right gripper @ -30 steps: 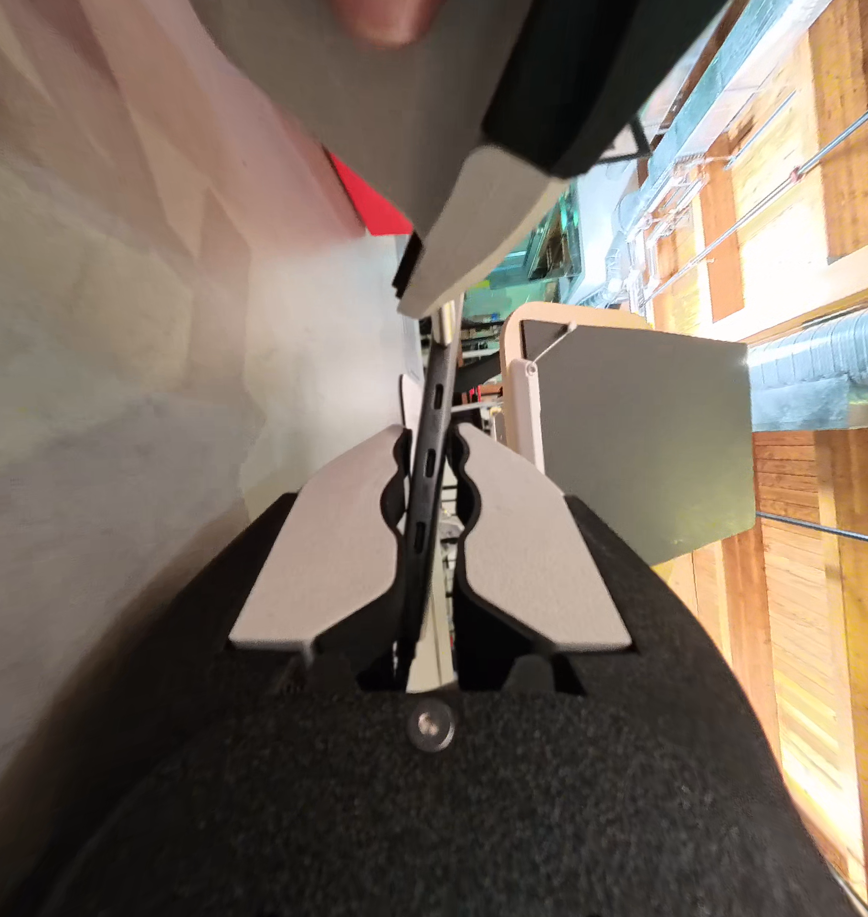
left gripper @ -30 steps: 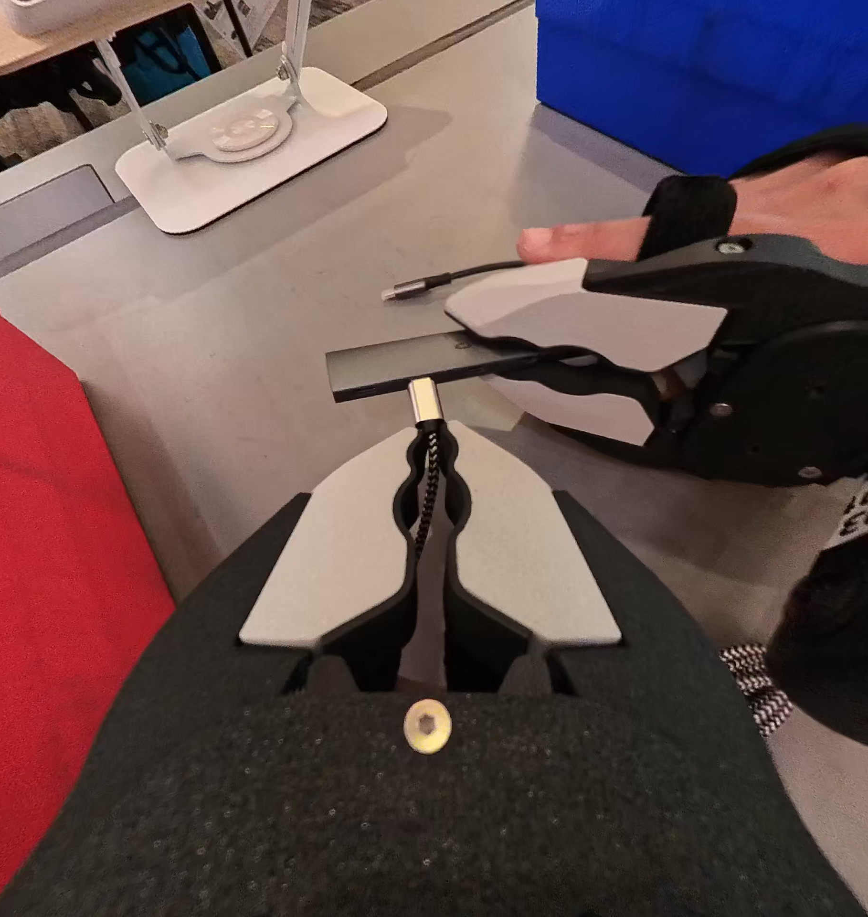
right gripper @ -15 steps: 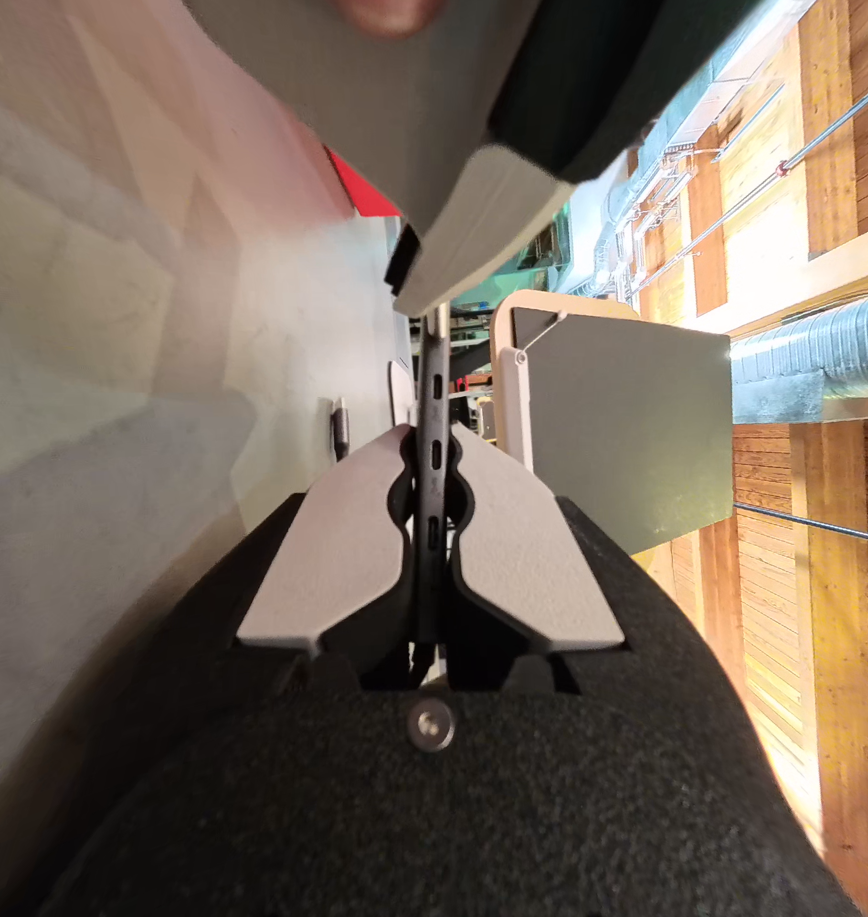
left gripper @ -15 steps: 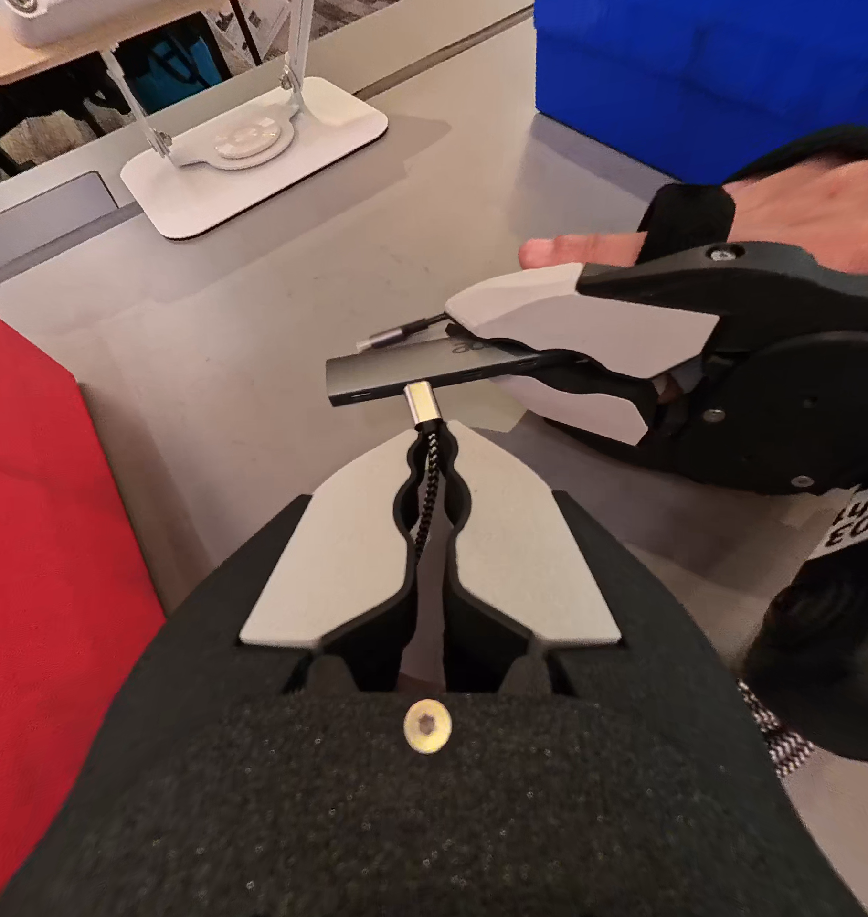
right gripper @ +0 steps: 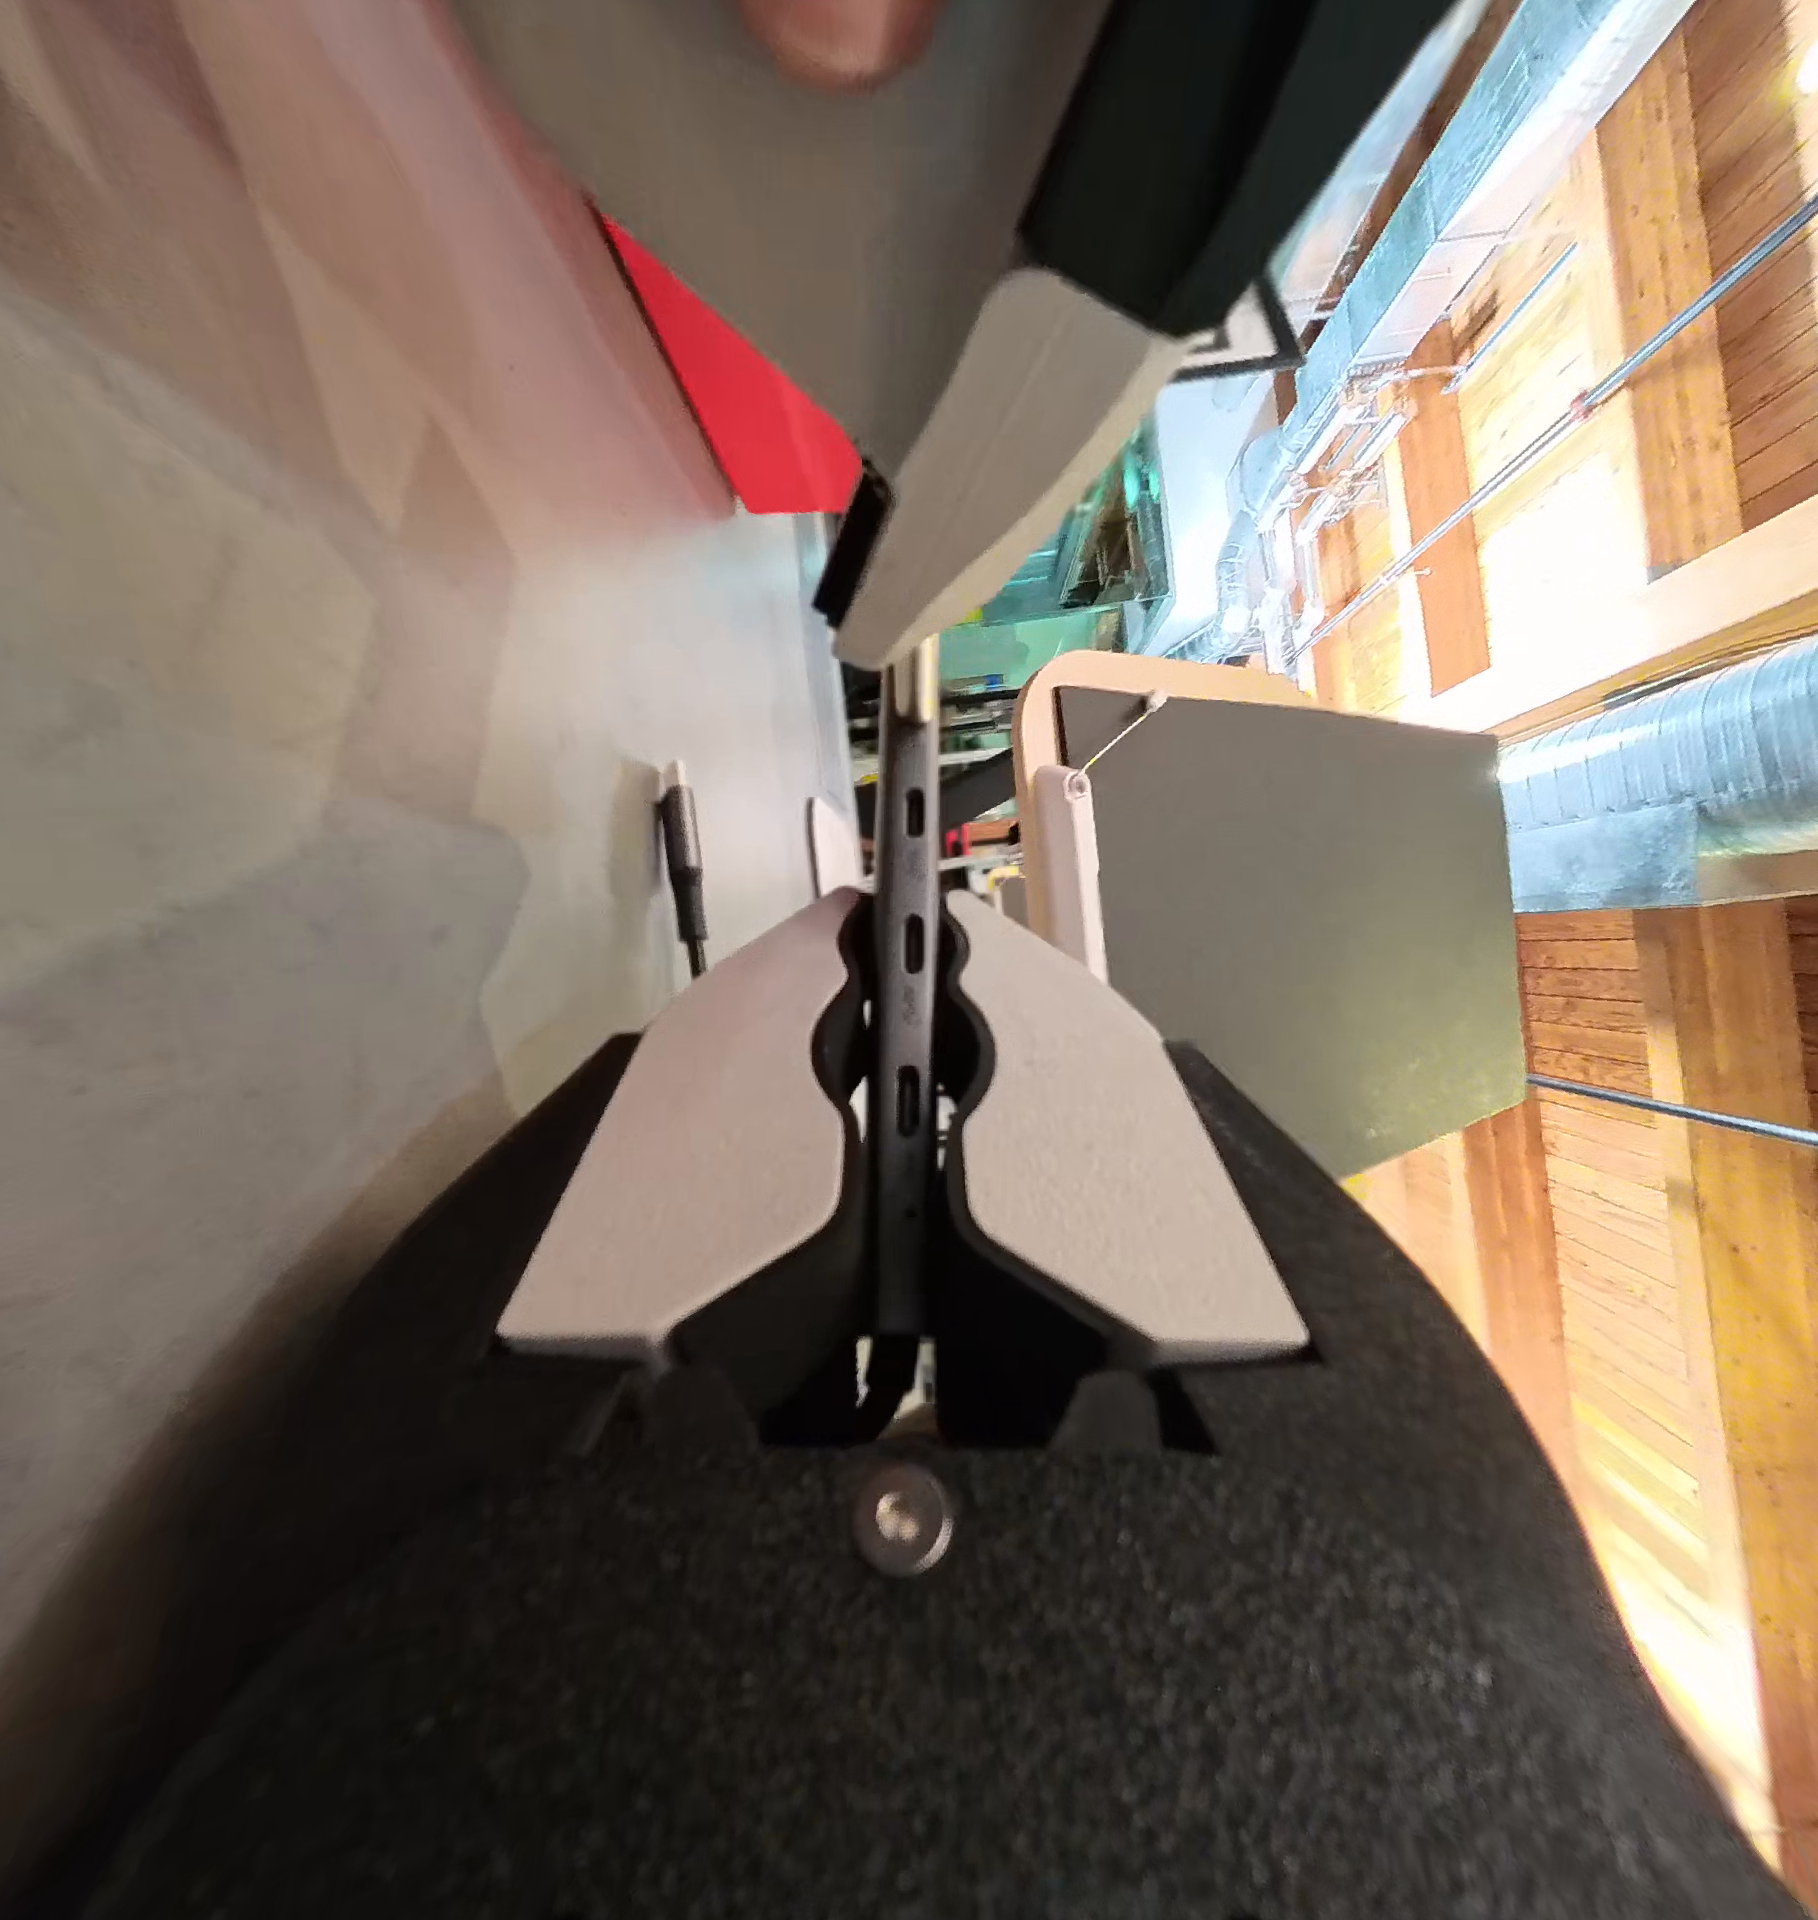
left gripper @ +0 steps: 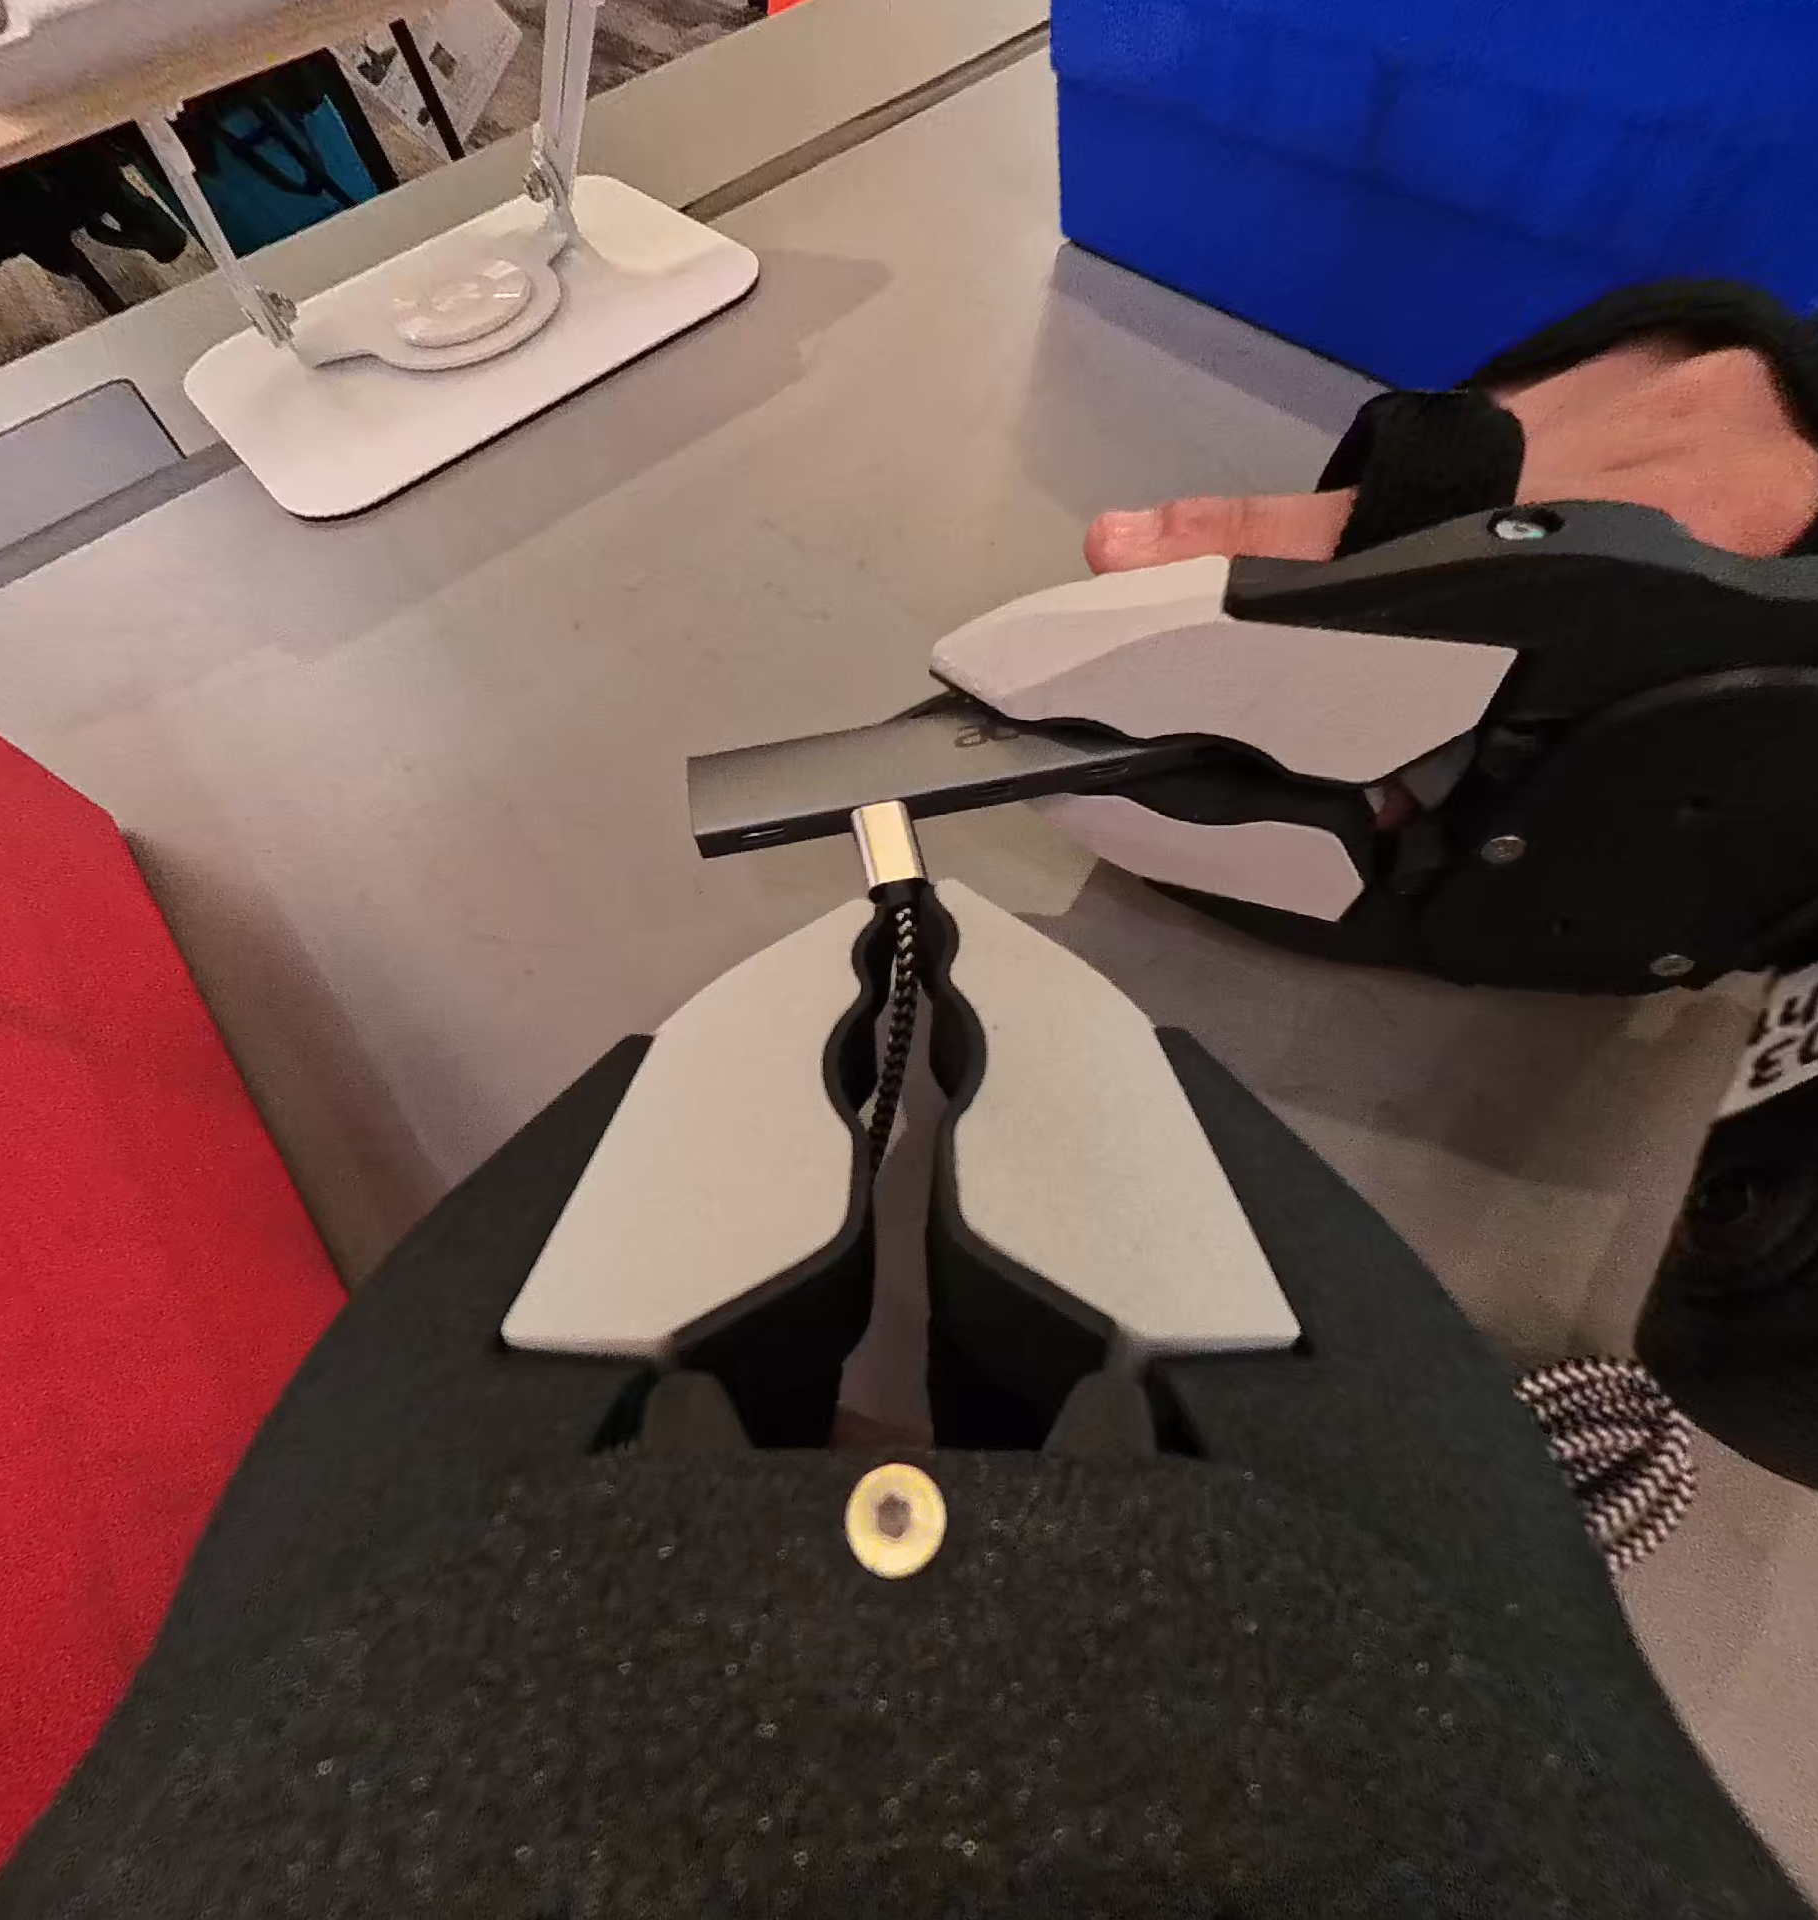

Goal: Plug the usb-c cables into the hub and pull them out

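Above grey counter [left gripper: 572,665], right gripper [left gripper: 998,764] jaws clamped the hub [left gripper: 832,784], left gripper [left gripper: 900,914] jaws pinched the cable [left gripper: 897,997], its plug [left gripper: 882,847] apparently seated; next, probably a straight pull out.

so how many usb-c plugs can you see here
2. One silver plug is at a port on the hub, on the braided cable held by the left gripper. A second plug lies loose on the table behind the hub. More may be hidden.

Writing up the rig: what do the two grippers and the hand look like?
Both grippers, left and right, have pale grey angular fingers with wavy black inner pads on speckled black bodies with a central screw. The hand wears a black strap. A printed tag hangs from the right gripper.
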Action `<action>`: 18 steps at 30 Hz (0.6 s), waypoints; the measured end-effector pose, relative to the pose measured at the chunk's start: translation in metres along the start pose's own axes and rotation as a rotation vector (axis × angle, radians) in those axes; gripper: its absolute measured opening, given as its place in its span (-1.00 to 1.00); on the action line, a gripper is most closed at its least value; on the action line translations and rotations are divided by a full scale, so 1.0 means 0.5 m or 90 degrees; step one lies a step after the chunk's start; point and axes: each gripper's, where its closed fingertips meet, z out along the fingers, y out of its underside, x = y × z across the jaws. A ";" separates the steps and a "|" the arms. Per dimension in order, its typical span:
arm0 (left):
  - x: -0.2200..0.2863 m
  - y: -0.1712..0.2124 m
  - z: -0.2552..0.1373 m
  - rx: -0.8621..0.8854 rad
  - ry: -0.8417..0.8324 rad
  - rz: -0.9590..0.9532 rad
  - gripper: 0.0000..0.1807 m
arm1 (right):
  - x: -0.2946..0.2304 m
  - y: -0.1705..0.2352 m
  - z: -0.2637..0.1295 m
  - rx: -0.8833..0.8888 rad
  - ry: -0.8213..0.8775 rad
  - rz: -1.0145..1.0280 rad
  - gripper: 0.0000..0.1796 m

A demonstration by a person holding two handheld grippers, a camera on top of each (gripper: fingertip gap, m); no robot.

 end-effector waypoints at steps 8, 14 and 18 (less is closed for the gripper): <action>-0.001 -0.005 0.010 0.015 -0.011 -0.025 -0.96 | -0.004 0.016 0.015 -0.005 -0.022 0.031 -0.91; -0.013 0.001 0.005 0.000 -0.031 -0.033 -0.98 | -0.009 -0.001 -0.002 0.015 -0.066 0.053 -0.84; -0.023 0.008 0.003 -0.002 -0.041 -0.046 -0.98 | -0.016 -0.010 -0.043 0.006 -0.130 0.143 -0.72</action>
